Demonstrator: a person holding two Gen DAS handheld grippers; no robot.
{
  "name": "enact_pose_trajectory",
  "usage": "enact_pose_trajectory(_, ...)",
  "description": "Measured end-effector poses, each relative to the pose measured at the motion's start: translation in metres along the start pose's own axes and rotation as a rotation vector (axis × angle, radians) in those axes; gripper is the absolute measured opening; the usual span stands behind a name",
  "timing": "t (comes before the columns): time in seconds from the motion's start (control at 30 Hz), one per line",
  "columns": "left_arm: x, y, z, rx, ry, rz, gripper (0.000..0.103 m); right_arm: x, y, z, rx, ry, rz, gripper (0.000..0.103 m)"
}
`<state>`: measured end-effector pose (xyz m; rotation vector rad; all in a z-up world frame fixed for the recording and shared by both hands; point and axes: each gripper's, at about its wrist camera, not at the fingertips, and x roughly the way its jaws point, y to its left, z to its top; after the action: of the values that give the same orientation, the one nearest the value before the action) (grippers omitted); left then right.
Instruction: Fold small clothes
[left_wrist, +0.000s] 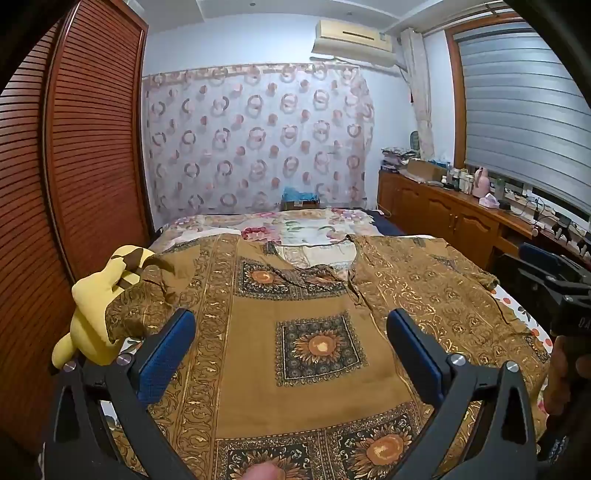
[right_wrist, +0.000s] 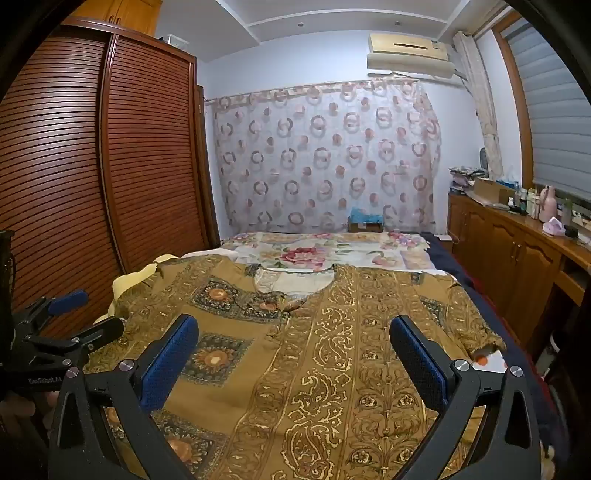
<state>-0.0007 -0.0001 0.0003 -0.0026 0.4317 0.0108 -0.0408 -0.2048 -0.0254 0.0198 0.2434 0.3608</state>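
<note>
Left wrist view: the brown patterned shirt (left_wrist: 314, 332) lies spread flat on the bed (left_wrist: 314, 225), apparently for folding, neckline towards 12 o'clock, long axis running 6 to 12. The left gripper (left_wrist: 291, 343) hovers wide open, empty.

Right wrist view: the right gripper (right_wrist: 293, 350) likewise gapes, holding nothing, over the shirt's right half.

Shirt (left_wrist: 310, 354) spread on bed (left_wrist: 306, 225), plush toy (left_wrist: 96, 314) left, cabinets (left_wrist: 450, 214) right

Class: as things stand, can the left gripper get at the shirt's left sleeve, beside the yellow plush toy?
Probably yes. The left gripper hangs open above the shirt, nothing between it and the sleeve; the plush toy touches the sleeve's outer edge.
</note>
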Motion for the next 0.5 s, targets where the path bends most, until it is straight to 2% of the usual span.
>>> enact_pose_trajectory(0.5, 0.0026, 0.0027, -0.0018, -0.021, 0.002, 0.007, 0.103, -0.002, -0.0037, -0.0007, 0.002, 0.003, -0.001, 0.103)
